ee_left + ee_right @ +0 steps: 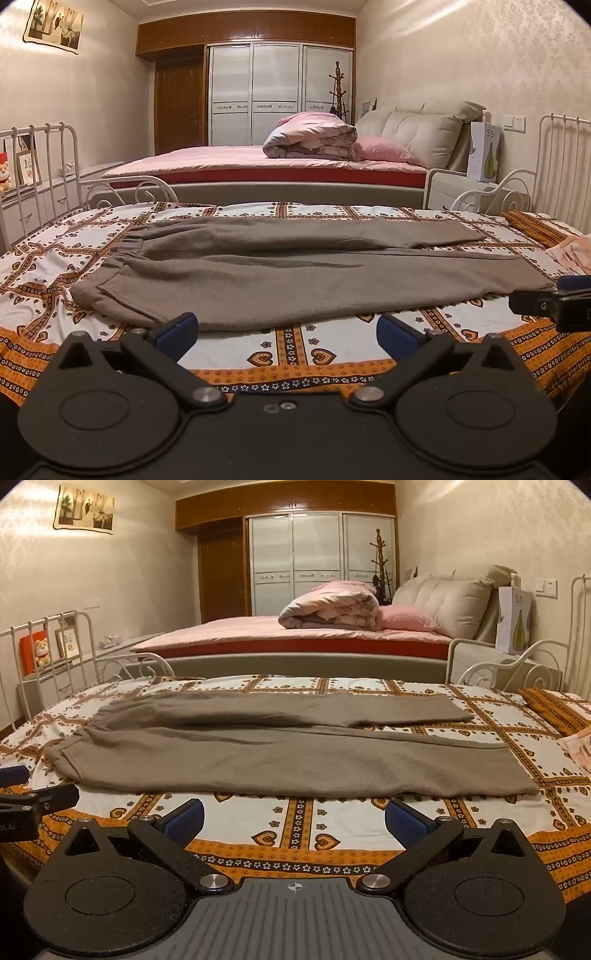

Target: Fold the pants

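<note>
Grey-brown pants [280, 273] lie flat across a patterned bedspread [295, 347], waistband to the left, both legs stretching right. In the right wrist view the same pants [280, 753] spread from left to right. My left gripper [287, 332] hovers open just short of the near edge of the pants, blue pads wide apart with nothing between them. My right gripper [294, 819] is open too, near the front hem of the near leg, holding nothing. Each gripper shows at the edge of the other's view: the right gripper [554, 299], the left gripper [33, 794].
White metal bed rails [44, 173] stand at both ends of the daybed. Behind it is a larger bed [266, 162] with a rolled pink quilt [310, 140] and pillows. A folded pinkish cloth [570, 254] lies at the bedspread's right edge.
</note>
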`<action>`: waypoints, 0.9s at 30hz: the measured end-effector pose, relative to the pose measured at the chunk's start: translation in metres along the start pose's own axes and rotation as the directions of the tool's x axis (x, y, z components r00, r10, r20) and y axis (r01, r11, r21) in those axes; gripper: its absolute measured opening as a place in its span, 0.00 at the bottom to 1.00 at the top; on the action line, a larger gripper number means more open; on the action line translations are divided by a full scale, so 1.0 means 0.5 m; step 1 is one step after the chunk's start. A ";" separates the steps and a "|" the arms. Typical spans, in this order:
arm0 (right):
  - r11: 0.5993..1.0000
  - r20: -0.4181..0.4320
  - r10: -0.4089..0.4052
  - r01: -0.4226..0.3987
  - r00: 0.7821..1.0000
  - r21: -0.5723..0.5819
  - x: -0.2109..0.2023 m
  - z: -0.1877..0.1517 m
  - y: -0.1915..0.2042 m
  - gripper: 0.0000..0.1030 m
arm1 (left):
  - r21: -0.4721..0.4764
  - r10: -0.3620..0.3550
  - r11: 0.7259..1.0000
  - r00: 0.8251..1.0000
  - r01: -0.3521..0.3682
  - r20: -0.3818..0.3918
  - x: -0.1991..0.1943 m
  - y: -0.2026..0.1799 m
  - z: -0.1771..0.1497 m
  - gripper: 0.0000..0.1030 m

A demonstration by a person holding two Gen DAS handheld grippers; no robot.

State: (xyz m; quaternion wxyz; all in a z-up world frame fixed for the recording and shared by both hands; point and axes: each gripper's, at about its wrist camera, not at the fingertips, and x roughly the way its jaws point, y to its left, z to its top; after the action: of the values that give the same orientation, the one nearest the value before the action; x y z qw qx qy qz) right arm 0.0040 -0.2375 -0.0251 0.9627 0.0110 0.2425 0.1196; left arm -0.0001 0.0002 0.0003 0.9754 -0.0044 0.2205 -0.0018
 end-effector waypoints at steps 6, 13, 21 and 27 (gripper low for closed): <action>1.000 0.000 0.001 -0.001 1.000 -0.006 0.002 -0.001 0.000 1.00 | 0.002 0.002 1.000 1.000 -0.002 0.001 0.001 0.005 0.000 0.94; 1.000 -0.003 -0.008 0.008 1.000 -0.004 0.009 0.001 -0.004 1.00 | 0.006 -0.002 1.000 1.000 0.002 0.004 -0.003 0.005 -0.001 0.94; 1.000 0.000 -0.009 0.009 1.000 -0.007 0.004 -0.001 -0.001 1.00 | 0.011 -0.002 1.000 1.000 0.002 0.000 0.002 0.002 0.001 0.94; 1.000 -0.001 -0.010 0.010 1.000 -0.006 0.004 -0.003 -0.001 1.00 | 0.013 -0.001 1.000 1.000 0.001 0.000 0.003 0.001 0.000 0.94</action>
State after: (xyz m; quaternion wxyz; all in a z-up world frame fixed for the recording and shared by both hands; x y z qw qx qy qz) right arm 0.0053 -0.2375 -0.0272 0.9632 0.0069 0.2425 0.1157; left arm 0.0016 0.0007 -0.0004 0.9754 0.0017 0.2204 -0.0038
